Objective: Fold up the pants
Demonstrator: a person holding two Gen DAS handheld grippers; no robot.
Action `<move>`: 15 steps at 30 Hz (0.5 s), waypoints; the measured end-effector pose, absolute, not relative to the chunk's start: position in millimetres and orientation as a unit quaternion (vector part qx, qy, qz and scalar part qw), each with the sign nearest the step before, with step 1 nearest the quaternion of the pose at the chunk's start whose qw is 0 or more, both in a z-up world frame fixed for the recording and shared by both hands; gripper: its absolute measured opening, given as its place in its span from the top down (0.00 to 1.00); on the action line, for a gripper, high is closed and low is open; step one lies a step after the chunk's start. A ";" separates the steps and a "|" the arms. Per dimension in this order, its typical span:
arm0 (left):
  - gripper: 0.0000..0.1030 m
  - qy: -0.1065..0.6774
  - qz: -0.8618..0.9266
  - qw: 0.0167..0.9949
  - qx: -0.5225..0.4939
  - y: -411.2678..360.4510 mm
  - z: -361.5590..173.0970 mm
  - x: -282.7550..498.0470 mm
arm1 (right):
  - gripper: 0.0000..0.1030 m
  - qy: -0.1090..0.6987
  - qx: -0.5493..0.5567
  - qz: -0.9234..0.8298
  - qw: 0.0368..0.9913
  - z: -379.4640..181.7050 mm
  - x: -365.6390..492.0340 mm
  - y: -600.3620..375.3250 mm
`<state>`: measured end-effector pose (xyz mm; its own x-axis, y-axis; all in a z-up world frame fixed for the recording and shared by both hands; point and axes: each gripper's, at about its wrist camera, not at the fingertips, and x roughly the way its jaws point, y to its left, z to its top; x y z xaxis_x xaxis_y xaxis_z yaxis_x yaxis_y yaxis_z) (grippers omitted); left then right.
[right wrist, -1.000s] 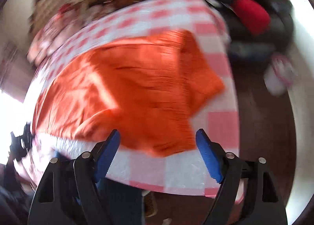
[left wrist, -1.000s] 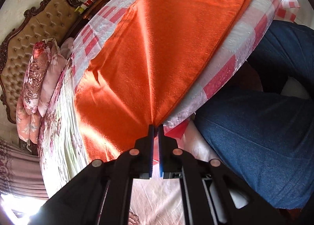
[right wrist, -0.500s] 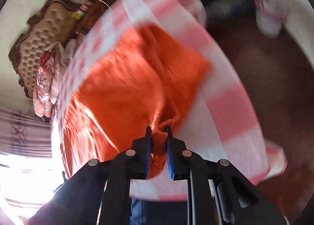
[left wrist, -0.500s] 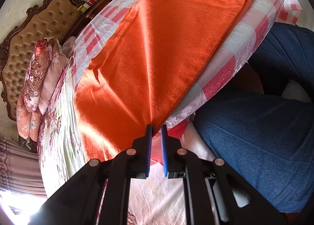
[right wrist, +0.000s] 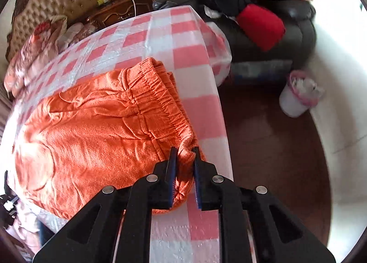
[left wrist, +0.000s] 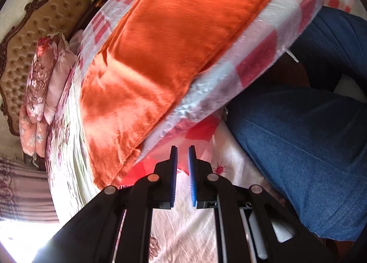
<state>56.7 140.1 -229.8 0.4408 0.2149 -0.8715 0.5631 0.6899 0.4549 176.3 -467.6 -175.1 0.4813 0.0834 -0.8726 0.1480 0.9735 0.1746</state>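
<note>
Orange pants (left wrist: 174, 40) lie spread flat on the checked table (left wrist: 257, 66), with the leg end hanging near the table edge on your left and the elastic waistband (right wrist: 158, 95) on your right.

Start with your left gripper (left wrist: 182, 160). Its jaws stand almost together with only a narrow gap, and nothing is between them. The leg hem (left wrist: 128, 162) is just beside the tips, to their left, but it is not caught. Below this gripper you see the flowered bedsheet (left wrist: 183, 228) and your knee in blue jeans (left wrist: 305, 146).

Your right gripper (right wrist: 184, 160) is different: its jaws are clamped on a bunch of cloth at the near corner of the waistband, and the cloth is squeezed between the blue pads (right wrist: 172, 166).

So the step in hand is, I think, taking hold of both ends for the first fold, and only the right end is held. The next move needs the left jaws to open, go over to the hem and close on it. After that, both hands can lift together, so that the cloth does not drag off the table.
</note>
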 end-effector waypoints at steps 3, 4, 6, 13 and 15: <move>0.89 0.516 -0.115 0.780 0.336 144.9 -218.0 59.3 | 0.84 0.504 0.114 -0.009 0.856 -163.3 176.3 -460.2; 0.88 0.517 -0.116 0.788 0.312 148.2 -213.3 59.7 | 0.80 0.500 0.115 -0.005 0.858 -161.0 178.4 -458.1; 0.77 0.519 -0.111 0.814 0.235 160.9 -201.1 60.9 | 0.67 0.499 0.119 -0.015 0.858 -160.4 176.7 -466.6; 0.72 0.457 -0.039 0.886 0.066 178.5 -165.9 40.3 | 0.72 0.503 0.166 -0.033 0.848 -181.9 166.9 -484.4; 0.64 0.429 -0.065 0.897 0.083 143.2 -157.8 41.5 | 0.73 0.504 0.145 -0.058 0.849 -178.1 162.3 -476.1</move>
<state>41.5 143.2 -157.8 0.6232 -0.0454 -0.7807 0.1881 0.9777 0.0932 162.3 -476.1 -178.1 0.4844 0.0472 -0.8735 0.2449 0.9513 0.1872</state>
